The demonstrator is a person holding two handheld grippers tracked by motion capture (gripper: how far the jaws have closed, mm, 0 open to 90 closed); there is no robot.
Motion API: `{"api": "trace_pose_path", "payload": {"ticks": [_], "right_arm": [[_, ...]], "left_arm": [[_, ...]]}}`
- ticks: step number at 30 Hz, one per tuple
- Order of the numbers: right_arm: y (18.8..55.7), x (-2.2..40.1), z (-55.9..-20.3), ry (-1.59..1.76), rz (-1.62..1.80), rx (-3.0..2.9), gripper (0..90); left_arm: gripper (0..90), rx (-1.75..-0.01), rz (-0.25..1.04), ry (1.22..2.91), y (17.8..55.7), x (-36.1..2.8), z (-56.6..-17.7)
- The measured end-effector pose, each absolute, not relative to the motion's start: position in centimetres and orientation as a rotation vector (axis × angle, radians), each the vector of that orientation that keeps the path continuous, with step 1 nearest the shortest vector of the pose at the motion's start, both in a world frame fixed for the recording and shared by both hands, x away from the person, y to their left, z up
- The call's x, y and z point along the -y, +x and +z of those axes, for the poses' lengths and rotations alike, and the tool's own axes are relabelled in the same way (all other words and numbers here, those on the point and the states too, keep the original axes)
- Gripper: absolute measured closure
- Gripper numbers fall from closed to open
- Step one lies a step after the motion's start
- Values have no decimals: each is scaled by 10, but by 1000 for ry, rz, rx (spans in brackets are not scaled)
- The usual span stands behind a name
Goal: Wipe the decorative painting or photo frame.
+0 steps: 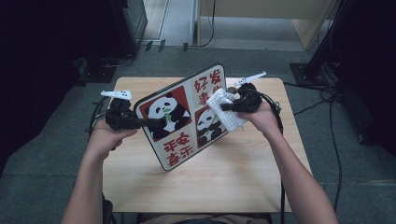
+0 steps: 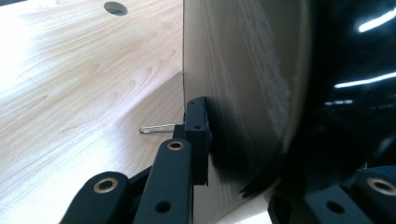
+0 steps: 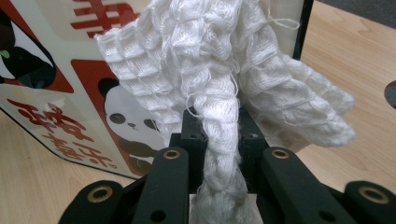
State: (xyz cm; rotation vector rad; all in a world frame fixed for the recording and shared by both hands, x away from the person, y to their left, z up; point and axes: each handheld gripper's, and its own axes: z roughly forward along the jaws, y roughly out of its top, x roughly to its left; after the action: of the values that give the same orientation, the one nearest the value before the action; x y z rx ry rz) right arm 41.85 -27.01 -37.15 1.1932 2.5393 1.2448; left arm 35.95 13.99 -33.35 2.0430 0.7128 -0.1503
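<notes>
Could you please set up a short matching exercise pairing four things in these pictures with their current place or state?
Things:
1. panda tray
2. white cloth
3. left gripper
4. wooden table

States:
A. clamped in the right gripper, against the tray's face
B. tilted up on one edge
C. bears the tray's lower edge
D. shut on the tray's rim

Pairs: 1-B, 2-A, 3-D, 4-C

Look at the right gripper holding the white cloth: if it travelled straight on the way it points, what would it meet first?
Most likely the panda tray. The right gripper is shut on the white cloth, whose free end bunches ahead of it, against or nearly against the tray's printed face; depth is uncertain.
</notes>
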Motion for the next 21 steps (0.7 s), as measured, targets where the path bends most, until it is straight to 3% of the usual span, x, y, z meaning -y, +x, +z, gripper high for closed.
{"api": "trace_pose_path", "payload": {"ticks": [21], "right_arm": [[408,272,-409,1280,1203,-2579,790]], "left_arm": [[777,-708,-149,2046,359,-140,-333]]}}
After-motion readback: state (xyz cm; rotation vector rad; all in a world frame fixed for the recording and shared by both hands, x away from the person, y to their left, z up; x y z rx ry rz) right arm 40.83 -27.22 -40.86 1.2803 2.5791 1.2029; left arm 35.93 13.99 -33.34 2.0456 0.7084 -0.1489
